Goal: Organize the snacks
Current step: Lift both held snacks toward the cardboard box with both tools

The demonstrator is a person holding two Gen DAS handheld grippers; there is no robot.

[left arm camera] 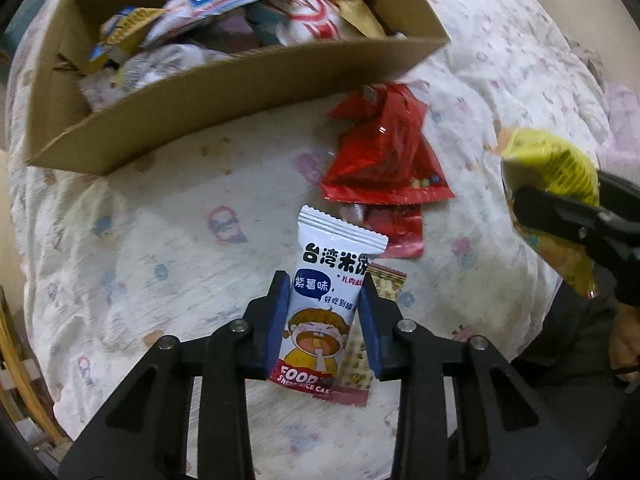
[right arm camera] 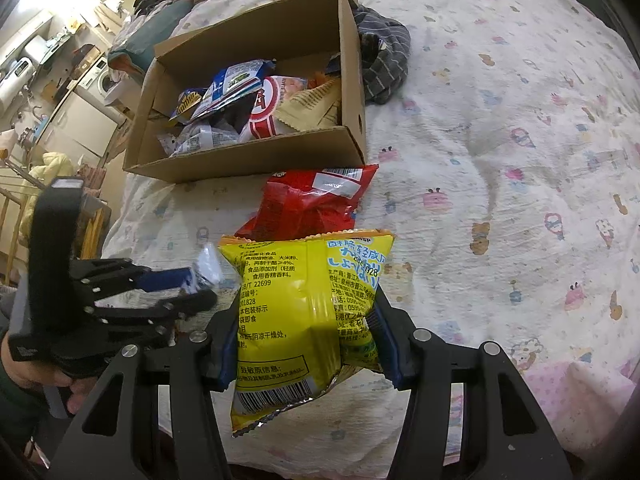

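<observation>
My left gripper [left arm camera: 324,320] is shut on a white rice-cake packet [left arm camera: 326,300] with a cartoon face, just above the bedspread. A small beige candy wrapper [left arm camera: 360,356] lies under it. A red snack bag [left arm camera: 384,156] lies just ahead, in front of the cardboard box [left arm camera: 224,108], which holds several snack packs. My right gripper [right arm camera: 306,332] is shut on a yellow chip bag [right arm camera: 304,312] and holds it up. The red bag [right arm camera: 312,204] and the box [right arm camera: 248,160] lie beyond it. The left gripper [right arm camera: 200,284] with its packet shows at left.
Everything rests on a bed with a patterned white quilt [right arm camera: 500,160]. A striped grey garment [right arm camera: 384,64] lies right of the box. A pink blanket [right arm camera: 568,396] is at lower right. Room furniture and a washing machine [right arm camera: 100,80] stand beyond the bed's left edge.
</observation>
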